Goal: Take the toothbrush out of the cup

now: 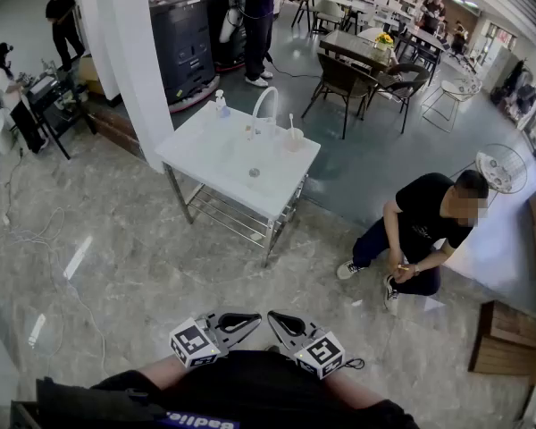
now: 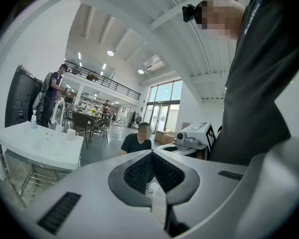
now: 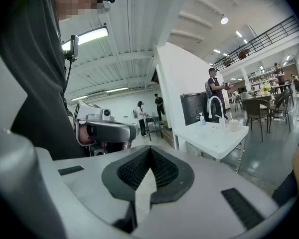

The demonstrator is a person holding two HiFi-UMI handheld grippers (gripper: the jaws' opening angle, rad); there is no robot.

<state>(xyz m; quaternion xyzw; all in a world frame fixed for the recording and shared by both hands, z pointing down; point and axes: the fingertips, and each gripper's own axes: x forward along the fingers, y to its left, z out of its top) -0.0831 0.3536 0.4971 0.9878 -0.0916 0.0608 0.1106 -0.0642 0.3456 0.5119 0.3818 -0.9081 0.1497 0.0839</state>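
Toothbrush (image 1: 291, 120) seen upright in cup (image 1: 294, 138), well ahead on counter (image 1: 205, 155) | left tongs (image 1: 238, 322), right tongs (image 1: 286, 322) both closed on nothing | right judged marginally nearer

Almost nothing here can be read. At the bottom edge of the head view, a blue strip (image 1: 201, 421) on your dark top carries white letters, but they are cut off and too unclear to make out.
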